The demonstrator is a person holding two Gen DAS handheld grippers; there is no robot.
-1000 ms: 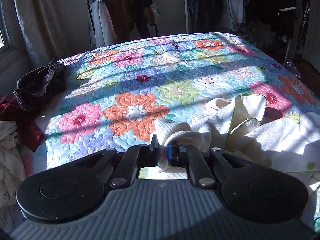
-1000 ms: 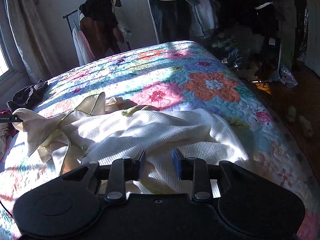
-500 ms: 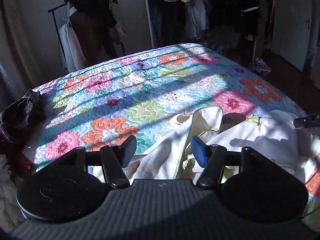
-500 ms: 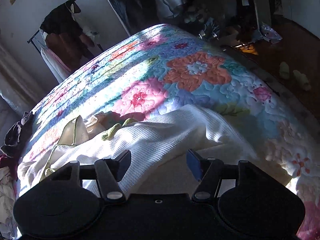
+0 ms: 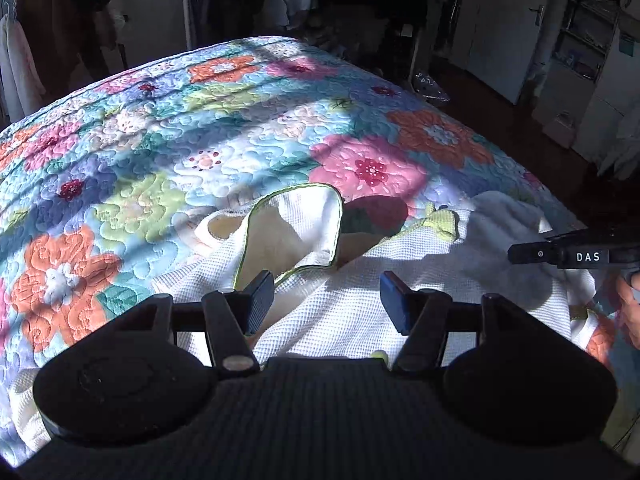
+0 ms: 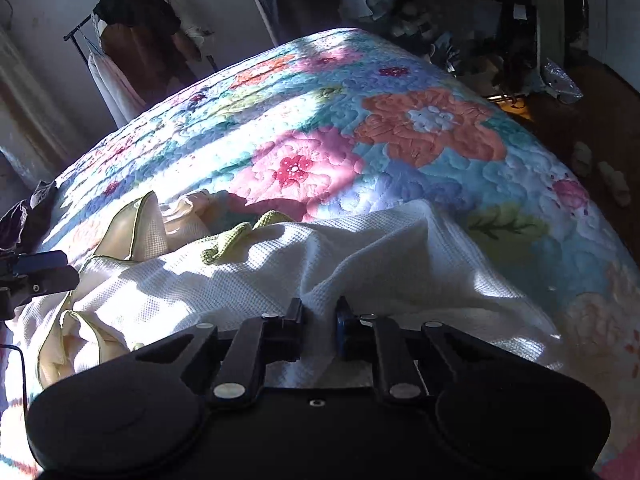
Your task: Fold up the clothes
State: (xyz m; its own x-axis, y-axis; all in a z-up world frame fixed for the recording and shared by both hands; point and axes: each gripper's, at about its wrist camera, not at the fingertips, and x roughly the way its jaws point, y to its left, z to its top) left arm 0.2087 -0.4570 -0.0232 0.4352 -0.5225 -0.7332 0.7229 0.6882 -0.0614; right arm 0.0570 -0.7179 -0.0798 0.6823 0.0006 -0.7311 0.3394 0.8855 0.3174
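A white waffle-knit garment (image 5: 360,280) with green trim lies rumpled on the flowered quilt (image 5: 200,140) at the near edge of the bed. It also shows in the right wrist view (image 6: 240,280). My left gripper (image 5: 326,300) is open and empty just above the garment's middle. My right gripper (image 6: 320,316) is shut on a raised fold of the garment near its right side. The right gripper's finger shows at the right edge of the left wrist view (image 5: 560,254).
A clothes rack (image 6: 132,40) with hanging clothes stands beyond the bed's far left. A dark garment pile (image 6: 28,212) sits at the bed's left edge. Slippers (image 6: 600,168) and clutter lie on the floor at right. A door (image 5: 508,28) is at far right.
My left gripper let go of the garment's cuff, opened and swung right. My right gripper opened half a second ago and has now closed on a fold of the garment.
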